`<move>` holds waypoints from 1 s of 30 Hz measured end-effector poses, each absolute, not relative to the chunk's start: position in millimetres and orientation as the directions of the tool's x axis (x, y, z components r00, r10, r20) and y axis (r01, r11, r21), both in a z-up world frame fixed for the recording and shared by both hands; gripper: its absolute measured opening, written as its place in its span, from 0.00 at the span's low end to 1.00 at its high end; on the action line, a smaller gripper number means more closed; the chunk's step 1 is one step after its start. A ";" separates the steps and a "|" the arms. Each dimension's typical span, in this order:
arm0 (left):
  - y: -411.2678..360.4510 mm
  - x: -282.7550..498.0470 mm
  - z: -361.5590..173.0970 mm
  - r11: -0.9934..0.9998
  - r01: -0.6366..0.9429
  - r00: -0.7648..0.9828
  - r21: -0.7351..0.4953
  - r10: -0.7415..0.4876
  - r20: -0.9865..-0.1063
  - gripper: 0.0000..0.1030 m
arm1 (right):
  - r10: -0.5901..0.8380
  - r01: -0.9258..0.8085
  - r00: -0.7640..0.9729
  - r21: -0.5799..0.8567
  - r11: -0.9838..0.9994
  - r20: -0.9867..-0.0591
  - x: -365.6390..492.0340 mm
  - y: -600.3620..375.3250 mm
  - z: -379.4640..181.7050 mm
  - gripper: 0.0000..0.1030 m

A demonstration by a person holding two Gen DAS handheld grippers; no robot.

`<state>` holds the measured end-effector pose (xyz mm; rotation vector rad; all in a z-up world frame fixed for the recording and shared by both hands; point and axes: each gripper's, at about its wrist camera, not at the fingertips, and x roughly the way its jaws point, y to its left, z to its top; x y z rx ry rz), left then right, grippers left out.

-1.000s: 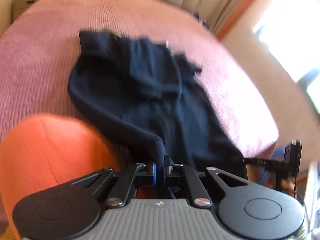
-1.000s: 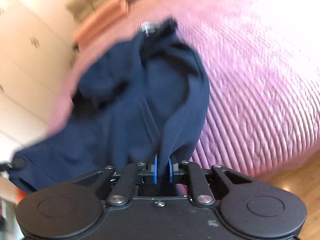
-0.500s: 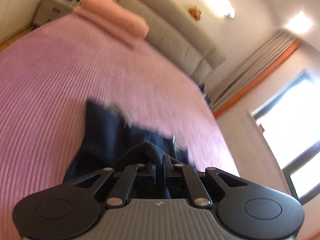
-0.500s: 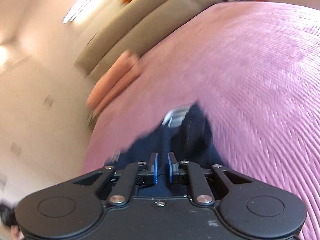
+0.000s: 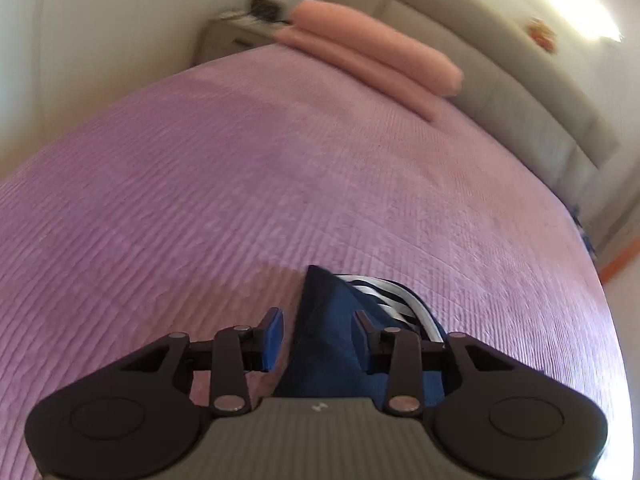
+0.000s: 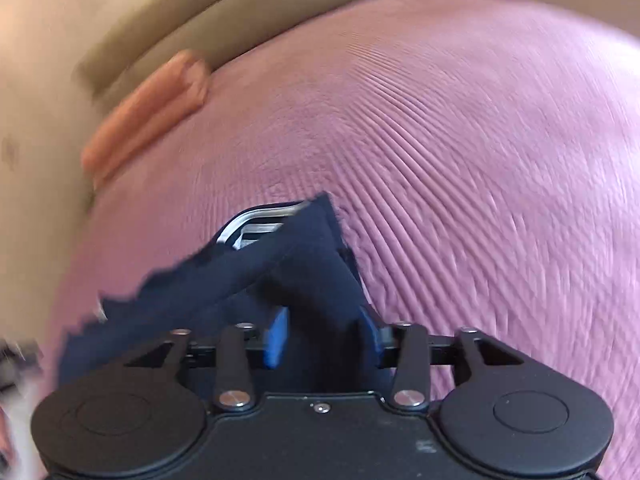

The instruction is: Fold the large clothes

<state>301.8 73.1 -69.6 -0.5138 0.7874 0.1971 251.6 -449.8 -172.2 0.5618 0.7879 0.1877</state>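
Compared with a second earlier, the navy garment (image 5: pixel 328 336) is seen laid at lower centre on the pink bedspread (image 5: pixel 280 184). Both left gripper (image 5: pixel 318 334) and right gripper (image 6: pixel 324 334) have just been opening; cloth lies between the parted jaws, unpinched. Bare bedspread is shown up to the pillows (image 5: pixel 372 56) at top.

One dark navy fabric garment (image 5: pixel 332 332) with white stripes at its edge is counted, seen also in the right wrist view (image 6: pixel 280 264). One bed covered by a pink ribbed quilted bedspread (image 5: pixel 240 184) is listed. Two long salmon-pink pillows (image 5: pixel 372 56), stacked one on the other, are recorded. One beige padded headboard (image 5: pixel 500 92) is noted. One pale bedside cabinet (image 5: pixel 232 38) is entered; the small items on it are too blurred to be counted.
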 end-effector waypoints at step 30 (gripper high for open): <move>51.4 289.4 -68.9 0.935 0.001 0.861 -0.355 -0.181 -0.475 0.11 | 0.072 -0.020 0.914 0.133 0.991 -0.399 248.0 -362.3 -119.6 0.09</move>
